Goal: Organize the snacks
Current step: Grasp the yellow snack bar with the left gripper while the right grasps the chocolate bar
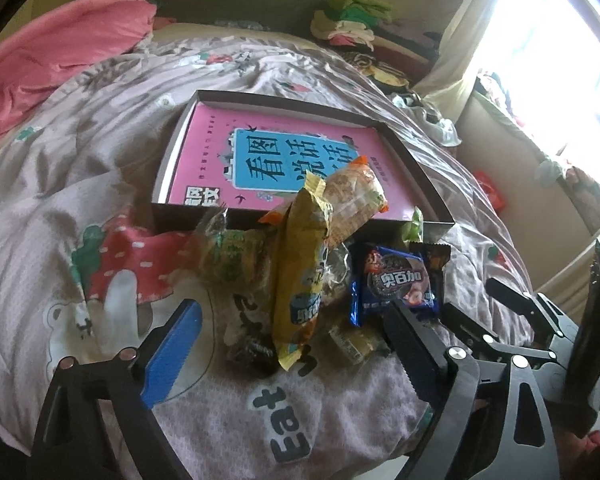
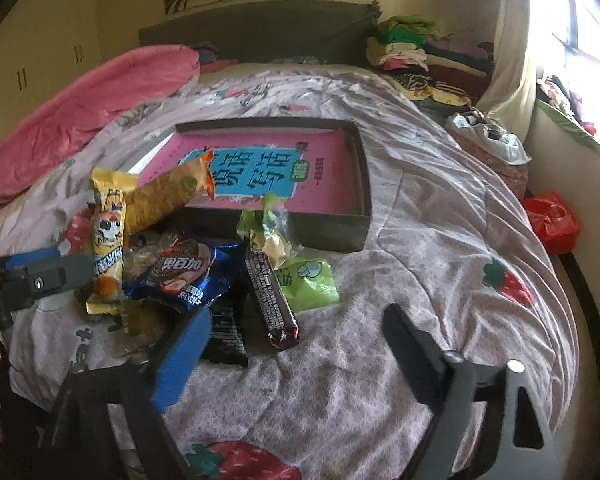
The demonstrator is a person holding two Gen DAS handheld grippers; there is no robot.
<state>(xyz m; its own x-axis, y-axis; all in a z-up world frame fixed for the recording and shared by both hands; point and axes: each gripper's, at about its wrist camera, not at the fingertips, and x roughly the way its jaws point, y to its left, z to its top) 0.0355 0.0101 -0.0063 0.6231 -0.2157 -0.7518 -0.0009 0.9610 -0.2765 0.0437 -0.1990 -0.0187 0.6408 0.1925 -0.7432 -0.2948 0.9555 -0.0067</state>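
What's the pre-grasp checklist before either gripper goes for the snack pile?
1. Left gripper empty: ok. Fingers apart, nothing held; the yellow packet lies between them, untouched.
2. Right gripper empty: ok. Fingers apart, dark chocolate bar ahead of them, no contact.
3. Box reachable: ok. It sits open on the quilt just behind the pile.
4. Room in box: cannot tell. A pink book covers most of its floor.
5. Single snack separable: not ok. Packets overlap; the blue packet lies against others.
6. Grippers clear of each other: ok. They sit side by side, apart.
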